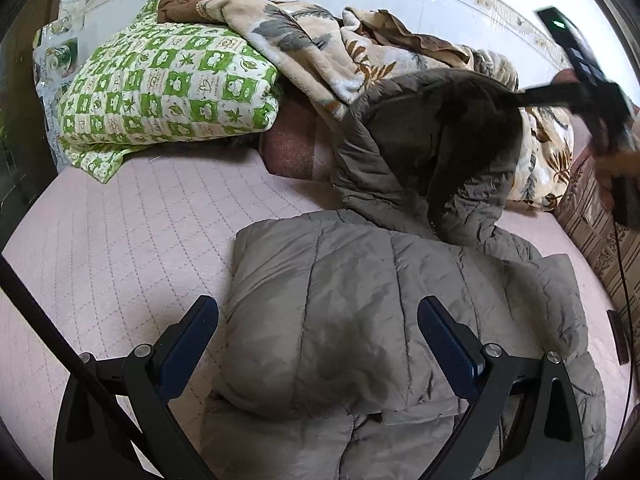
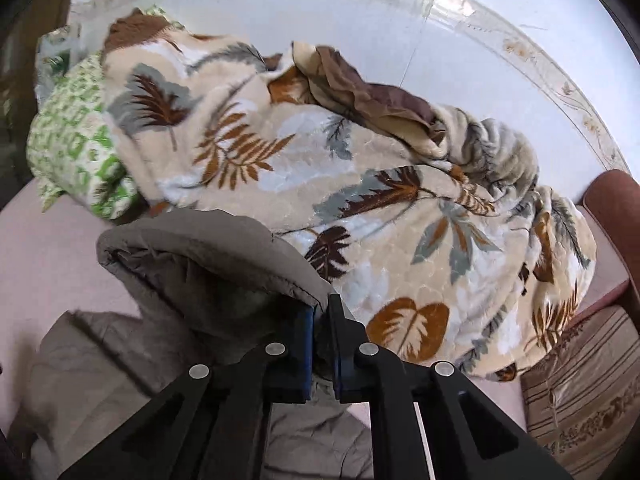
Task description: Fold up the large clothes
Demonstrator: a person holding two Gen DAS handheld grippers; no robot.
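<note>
A grey padded jacket [image 1: 360, 320] lies on the pink quilted bed [image 1: 120, 240], its near part folded flat. My left gripper [image 1: 318, 308] hangs open just above that folded part, one finger on each side of it, touching nothing. The jacket's far part [image 1: 440, 140] is raised off the bed. At the upper right of the left wrist view my right gripper [image 1: 520, 98] holds that raised part by its edge. In the right wrist view the right gripper [image 2: 322, 306] is shut on the hem of the jacket [image 2: 208, 264], which droops to the left of the jaws.
A green-checked quilt [image 1: 168, 84] and a leaf-patterned blanket [image 2: 320, 184] are piled along the tiled wall [image 2: 360, 12] behind the jacket. A striped cushion [image 2: 580, 392] lies at the bed's right edge. A black cable [image 1: 60, 340] crosses the left wrist view's lower left.
</note>
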